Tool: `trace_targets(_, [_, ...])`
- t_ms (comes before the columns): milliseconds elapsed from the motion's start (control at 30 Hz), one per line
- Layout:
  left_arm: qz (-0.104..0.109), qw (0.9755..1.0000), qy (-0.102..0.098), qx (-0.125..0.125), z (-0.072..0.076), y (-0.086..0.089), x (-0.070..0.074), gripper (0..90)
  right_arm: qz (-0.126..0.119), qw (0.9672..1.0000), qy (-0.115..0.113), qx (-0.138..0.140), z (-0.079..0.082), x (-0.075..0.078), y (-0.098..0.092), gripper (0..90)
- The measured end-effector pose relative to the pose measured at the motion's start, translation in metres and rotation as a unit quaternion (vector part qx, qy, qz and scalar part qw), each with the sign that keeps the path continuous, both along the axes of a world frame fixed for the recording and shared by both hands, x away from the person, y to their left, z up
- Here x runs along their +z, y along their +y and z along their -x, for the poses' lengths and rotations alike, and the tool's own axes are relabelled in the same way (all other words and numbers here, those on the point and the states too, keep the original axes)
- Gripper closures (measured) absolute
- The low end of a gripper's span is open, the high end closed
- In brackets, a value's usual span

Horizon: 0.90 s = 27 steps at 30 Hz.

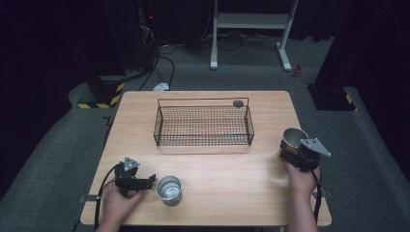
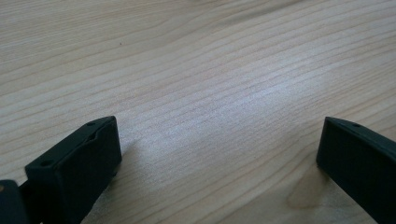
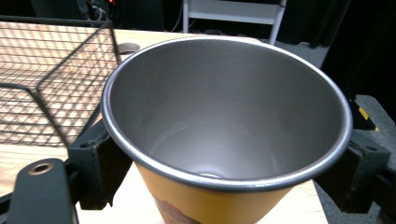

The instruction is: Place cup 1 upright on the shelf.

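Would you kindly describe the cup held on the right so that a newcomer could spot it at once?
Start at the light wooden table and find the black wire basket in its middle. Beyond the basket's right end, near the table's right edge, the right hand-held gripper clamps an orange tapered cup with a grey metal inside. Its neighbour, the silver metal cup, stands free by the left hand-held gripper.

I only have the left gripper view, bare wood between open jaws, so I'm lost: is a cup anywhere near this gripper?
Observer: Yes. A silver metal cup stands upright close beside the left gripper, by its jaw tips.
Operator: And the other gripper?
Observer: The right gripper is shut on an orange cup with a grey metal inside, near the wooden table's right edge.
Operator: Where's the basket?
Observer: A black wire basket sits at the far middle of the table.
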<state>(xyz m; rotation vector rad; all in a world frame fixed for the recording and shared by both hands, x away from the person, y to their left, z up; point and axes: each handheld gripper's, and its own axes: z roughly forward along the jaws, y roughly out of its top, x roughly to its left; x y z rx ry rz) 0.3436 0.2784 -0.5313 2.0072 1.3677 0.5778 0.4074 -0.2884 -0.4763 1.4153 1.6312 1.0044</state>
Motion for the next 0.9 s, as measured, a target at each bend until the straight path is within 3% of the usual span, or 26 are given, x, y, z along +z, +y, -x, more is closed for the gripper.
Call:
trace_targets(600, [0.0,1.0,0.001,0.0,0.0,0.0,0.0,0.3,-0.001,0.9977,-0.02,0.065,0.018,0.015,0.035,14.4])
trace_targets(900, [0.0,1.0,0.0,0.0,0.0,0.0,0.0,0.3,0.0,0.9946,-0.021,0.101,0.025,0.013,0.066,14.4])
